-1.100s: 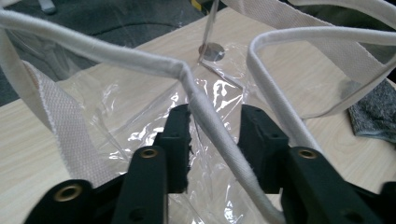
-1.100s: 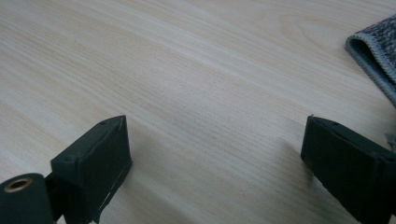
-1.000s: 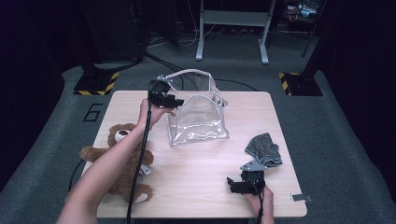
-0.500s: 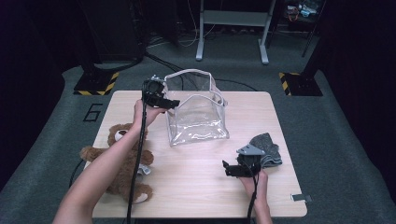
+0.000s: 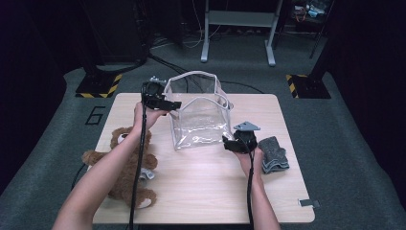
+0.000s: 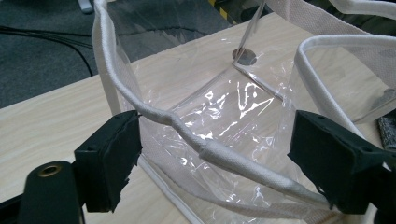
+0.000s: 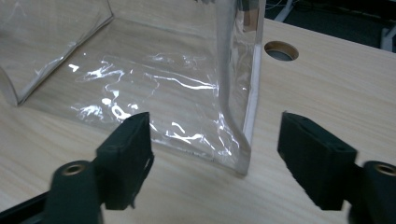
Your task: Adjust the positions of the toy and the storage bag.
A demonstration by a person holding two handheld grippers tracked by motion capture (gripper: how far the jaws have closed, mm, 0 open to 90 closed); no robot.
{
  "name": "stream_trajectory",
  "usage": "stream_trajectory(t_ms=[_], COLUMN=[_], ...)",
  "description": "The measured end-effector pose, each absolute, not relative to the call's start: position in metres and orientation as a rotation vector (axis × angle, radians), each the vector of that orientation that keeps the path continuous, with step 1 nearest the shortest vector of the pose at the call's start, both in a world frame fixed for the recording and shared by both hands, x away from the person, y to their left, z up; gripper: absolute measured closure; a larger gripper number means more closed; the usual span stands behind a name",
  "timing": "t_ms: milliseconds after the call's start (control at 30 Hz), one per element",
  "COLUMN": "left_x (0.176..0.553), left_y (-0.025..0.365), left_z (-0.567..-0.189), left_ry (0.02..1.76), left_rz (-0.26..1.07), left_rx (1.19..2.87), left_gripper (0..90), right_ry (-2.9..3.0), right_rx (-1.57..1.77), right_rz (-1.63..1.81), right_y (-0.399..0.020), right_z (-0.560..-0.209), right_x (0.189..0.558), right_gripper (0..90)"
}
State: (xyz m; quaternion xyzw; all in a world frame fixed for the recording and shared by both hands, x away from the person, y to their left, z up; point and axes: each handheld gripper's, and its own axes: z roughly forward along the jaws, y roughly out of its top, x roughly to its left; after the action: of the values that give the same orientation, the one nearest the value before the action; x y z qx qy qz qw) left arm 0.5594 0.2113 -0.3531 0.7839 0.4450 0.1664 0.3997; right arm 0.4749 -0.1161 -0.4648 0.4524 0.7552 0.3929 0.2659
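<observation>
A clear plastic bag (image 5: 198, 120) with white trim stands open-topped in the middle of the wooden table (image 5: 206, 191). My left gripper (image 5: 170, 104) is at the bag's upper left rim. In the left gripper view the white rim (image 6: 219, 154) runs across between the wide-apart jaws of the left gripper (image 6: 217, 135), which have just been opening; the pads do not press on it. My right gripper (image 5: 230, 143) is at the bag's near right bottom corner. In the right gripper view that corner edge (image 7: 250, 116) stands between the jaws of the right gripper (image 7: 215, 130), which have just been closing but still stand clear of it.
A brown teddy bear (image 5: 119, 163) lies at the table's left front, under my left forearm. A folded grey cloth (image 5: 274, 154) lies right of my right hand. A round hole (image 7: 280, 50) is in the tabletop behind the bag. A small grey piece (image 5: 306, 202) sits near the front right corner.
My right hand has moved from the table's front edge back and left, past the grey cloth, up to the bag's right bottom corner. The left hand stays at the bag's rim.
</observation>
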Motion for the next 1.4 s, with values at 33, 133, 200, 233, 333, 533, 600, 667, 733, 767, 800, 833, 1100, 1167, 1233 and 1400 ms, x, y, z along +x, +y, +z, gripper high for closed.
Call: stream_trajectory(t_ms=[33,133,200,233,333,533,600,667,733,767,800,833,1100,1167,1233,1400], left_x=[0.559,0.559,0.559,0.559,0.559,0.558,0.557,0.557,0.557,0.557,0.556,0.556,0.555,0.555,0.554,0.553], left_y=[0.212,0.213,0.214,0.215,0.215,0.215,0.216,0.216,0.216,0.216,0.216,0.216,0.219,0.22,0.221,0.222], left_z=[-0.353,-0.353,-0.353,-0.353,-0.353,-0.353,-0.353,-0.353,-0.353,-0.353,-0.353,-0.352,-0.353,-0.354,-0.354,-0.356], left_ry=[1.123,1.144,1.144,1.142,1.13,1.125,1.123,1.12,1.114,1.108,1.106,1.105,1.124,1.129,1.127,1.141], left_rz=[0.421,0.421,0.42,0.421,0.412,0.399,0.397,0.395,0.382,0.378,0.377,0.377,0.383,0.384,0.386,0.39], left_rx=[1.985,1.971,1.971,1.97,1.968,1.97,1.975,1.979,1.981,1.991,1.992,1.988,1.987,1.986,1.995,1.993], left_gripper=[18.7,21.3,25.5,26.4,29.0,32.6,33.4,36.0,41.2,44.1,46.5,50.1,62.0,62.3,62.8,67.4], right_ry=[2.036,2.024,2.011,2.005,2.0,1.98,1.982,1.983,1.987,1.985,1.981,1.979,1.969,1.964,1.964,1.977], right_rx=[1.227,1.234,1.232,1.243,1.234,1.257,1.258,1.261,1.245,1.239,1.252,1.256,1.253,1.264,1.26,1.256], right_rz=[1.05,1.03,1.031,1.024,1.006,1.002,0.998,1.002,0.993,0.991,0.994,0.997,1.022,1.037,1.036,1.035], right_y=[-0.114,-0.11,-0.109,-0.109,-0.107,-0.105,-0.103,-0.102,-0.099,-0.098,-0.097,-0.097,-0.103,-0.104,-0.105,-0.108], right_z=[-0.465,-0.464,-0.465,-0.465,-0.463,-0.463,-0.463,-0.463,-0.462,-0.462,-0.462,-0.462,-0.461,-0.461,-0.46,-0.459], right_x=[0.478,0.485,0.489,0.492,0.496,0.501,0.502,0.503,0.503,0.503,0.502,0.502,0.492,0.488,0.485,0.477], right_gripper=[29.3,35.2,38.6,41.1,46.8,67.1,72.9,78.7,82.3,83.6,84.6,85.2,86.4,86.4,86.4,86.4])
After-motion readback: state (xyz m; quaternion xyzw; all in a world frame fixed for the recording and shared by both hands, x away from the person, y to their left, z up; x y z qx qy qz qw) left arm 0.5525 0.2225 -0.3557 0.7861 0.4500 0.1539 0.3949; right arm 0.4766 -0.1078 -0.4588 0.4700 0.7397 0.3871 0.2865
